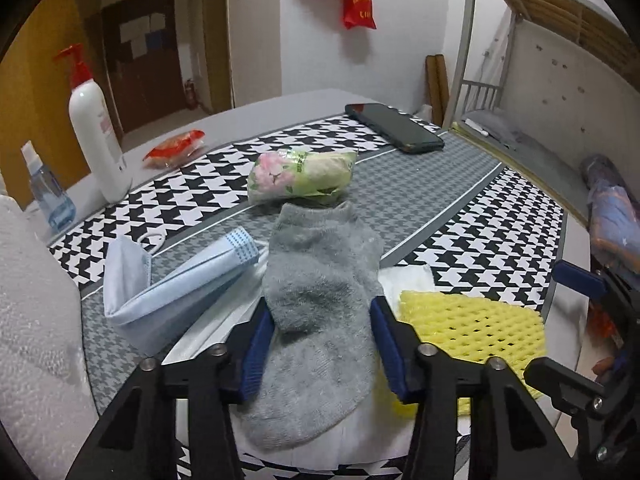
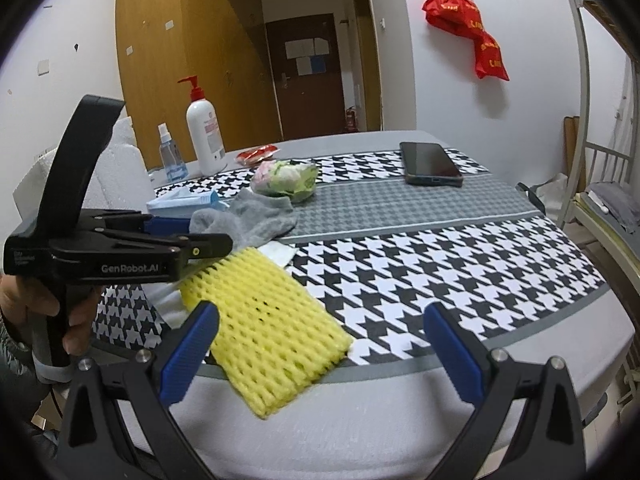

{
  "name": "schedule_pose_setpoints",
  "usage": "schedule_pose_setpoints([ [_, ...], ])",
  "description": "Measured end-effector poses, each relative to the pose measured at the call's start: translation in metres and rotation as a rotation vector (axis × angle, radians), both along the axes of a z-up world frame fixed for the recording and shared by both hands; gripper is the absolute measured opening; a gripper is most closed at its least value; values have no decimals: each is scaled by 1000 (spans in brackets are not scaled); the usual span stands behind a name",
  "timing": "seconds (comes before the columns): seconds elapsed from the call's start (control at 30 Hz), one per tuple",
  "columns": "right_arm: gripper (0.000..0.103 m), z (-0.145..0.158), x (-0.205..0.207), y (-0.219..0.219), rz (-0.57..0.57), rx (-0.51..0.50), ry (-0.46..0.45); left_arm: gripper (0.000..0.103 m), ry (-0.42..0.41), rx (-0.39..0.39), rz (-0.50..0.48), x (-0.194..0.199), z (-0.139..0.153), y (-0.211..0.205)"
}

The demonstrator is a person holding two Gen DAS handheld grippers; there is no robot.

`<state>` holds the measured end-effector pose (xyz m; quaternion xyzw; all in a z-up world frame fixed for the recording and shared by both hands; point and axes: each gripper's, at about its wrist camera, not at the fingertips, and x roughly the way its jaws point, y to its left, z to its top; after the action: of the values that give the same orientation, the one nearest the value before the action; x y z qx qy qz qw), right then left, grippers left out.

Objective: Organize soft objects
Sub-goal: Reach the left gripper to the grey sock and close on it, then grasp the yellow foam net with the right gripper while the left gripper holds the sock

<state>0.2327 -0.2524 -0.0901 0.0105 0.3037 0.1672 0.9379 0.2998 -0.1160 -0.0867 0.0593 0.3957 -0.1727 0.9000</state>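
Note:
A fluffy grey sock point(image 1: 320, 280) lies on the houndstooth cloth point(image 1: 500, 232), its toe end on a white sheet. My left gripper point(image 1: 322, 344) straddles the sock's middle, both blue pads point(image 1: 256, 344) pressing on its sides. In the right wrist view the left gripper point(image 2: 200, 236) shows from the side over the sock point(image 2: 260, 216). A yellow foam net point(image 2: 272, 328) lies to the right of the sock. My right gripper point(image 2: 320, 316) stands wide open over the net's near end, holding nothing. A light blue face mask point(image 1: 168, 280) and a floral tissue pack point(image 1: 300, 176) lie close by.
A phone point(image 1: 396, 128) lies at the back right of the cloth. A pump bottle point(image 1: 96, 136), a spray bottle point(image 1: 48, 196) and a red packet point(image 1: 176, 148) are at the back left. White foam point(image 1: 32, 300) is at the left edge. A bunk bed frame point(image 2: 592, 168) stands right.

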Motion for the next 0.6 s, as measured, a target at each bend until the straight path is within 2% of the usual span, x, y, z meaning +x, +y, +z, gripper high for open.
schedule_pose_setpoints([
  [0.07, 103, -1, 2, 2, 12, -7, 8, 30, 12, -23, 4, 3, -1, 3],
  [0.13, 103, -2, 3, 4, 27, -22, 13, 22, 12, -64, -2, 3, 0, 8],
  [0.17, 103, -2, 4, 6, 32, -28, 16, 12, 7, -73, -5, 3, 1, 9],
  [0.6, 103, -1, 11, 26, 159, -84, 32, 11, -83, -232, -31, -14, 24, 26],
])
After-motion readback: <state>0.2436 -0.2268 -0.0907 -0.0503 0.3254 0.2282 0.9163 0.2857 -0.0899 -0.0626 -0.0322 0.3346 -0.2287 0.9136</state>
